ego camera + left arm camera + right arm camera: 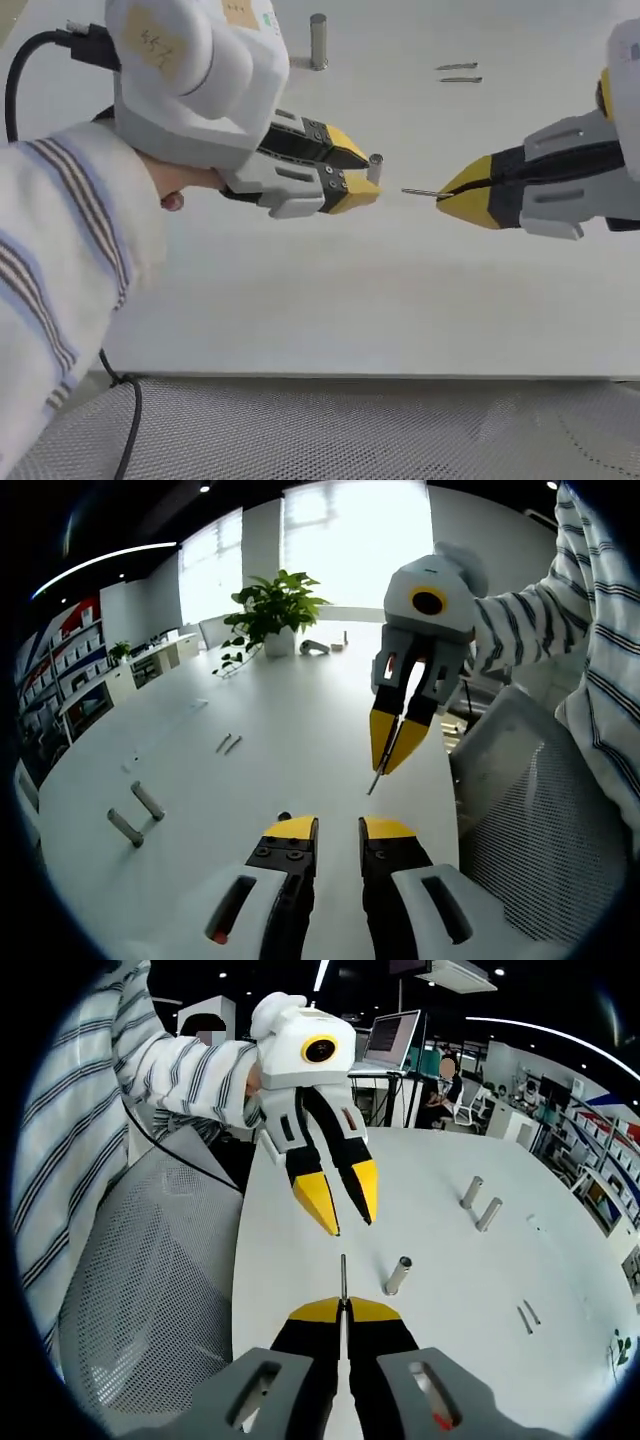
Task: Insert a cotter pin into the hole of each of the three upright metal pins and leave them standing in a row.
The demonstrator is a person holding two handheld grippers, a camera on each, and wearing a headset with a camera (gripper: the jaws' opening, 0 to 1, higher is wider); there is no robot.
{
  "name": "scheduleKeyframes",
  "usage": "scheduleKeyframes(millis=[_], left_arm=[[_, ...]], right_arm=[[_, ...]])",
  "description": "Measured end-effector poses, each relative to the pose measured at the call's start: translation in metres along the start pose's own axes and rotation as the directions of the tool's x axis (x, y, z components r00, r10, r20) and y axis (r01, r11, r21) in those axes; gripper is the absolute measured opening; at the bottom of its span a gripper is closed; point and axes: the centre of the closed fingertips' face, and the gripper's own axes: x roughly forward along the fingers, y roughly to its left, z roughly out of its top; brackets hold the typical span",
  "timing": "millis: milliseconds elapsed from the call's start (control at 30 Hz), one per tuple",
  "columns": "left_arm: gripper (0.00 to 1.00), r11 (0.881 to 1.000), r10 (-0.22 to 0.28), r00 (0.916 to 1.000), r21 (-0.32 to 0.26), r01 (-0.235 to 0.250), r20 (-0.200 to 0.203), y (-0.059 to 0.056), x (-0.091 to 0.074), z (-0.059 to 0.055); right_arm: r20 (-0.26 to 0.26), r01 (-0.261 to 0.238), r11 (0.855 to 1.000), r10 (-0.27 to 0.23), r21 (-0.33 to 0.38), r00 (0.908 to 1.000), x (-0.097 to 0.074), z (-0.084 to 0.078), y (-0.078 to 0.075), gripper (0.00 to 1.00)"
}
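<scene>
1. While a person in a striped sleeve (60,260) is holding both tools over the white worktop (330,290), the right gripper (445,193) is clenching a cotter pin (420,192) between its yellow tips. The pin's free end is pointing toward the left gripper (362,174).
2. The left gripper is hanging released, its jaws parted. A short metal pin (376,166) is standing upright on the worktop just beside its tips, between the two grippers.
3. A taller-looking second metal pin (318,40) is standing upright farther back in the head view. In the right gripper view, two far pins (471,1192) are sitting close together, well apart from the near one.
4. Two spare cotter pins (458,67) are lying side by side on the worktop, well behind the right gripper.
5. A tan sticker (155,45) on the left gripper's white housing is carrying handwritten marks, too small to read.
</scene>
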Motion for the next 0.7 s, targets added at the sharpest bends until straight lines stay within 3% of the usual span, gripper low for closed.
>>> scheduleKeyframes(millis=[267, 433, 700], left_arm=[[0.15, 0.999, 0.026, 0.9985, 0.025, -0.025, -0.049, 0.019, 0.013, -0.003], [0.13, 0.999, 0.051, 0.9954, 0.01, -0.05, -0.081, 0.034, 0.023, -0.009], [0.13, 0.998, 0.032, 0.9909, 0.05, -0.026, -0.131, 0.037, 0.035, -0.016]], right_arm=[[-0.033, 0.046, 0.999, -0.046, 0.016, 0.9984, 0.013, -0.014, -0.026, 0.0], [-0.055, 0.058, 0.998, -0.056, 0.018, 0.9969, 0.018, -0.021, -0.038, 0.0], [-0.073, 0.047, 0.999, -0.046, 0.015, 0.9963, 0.029, -0.028, -0.046, 0.0]])
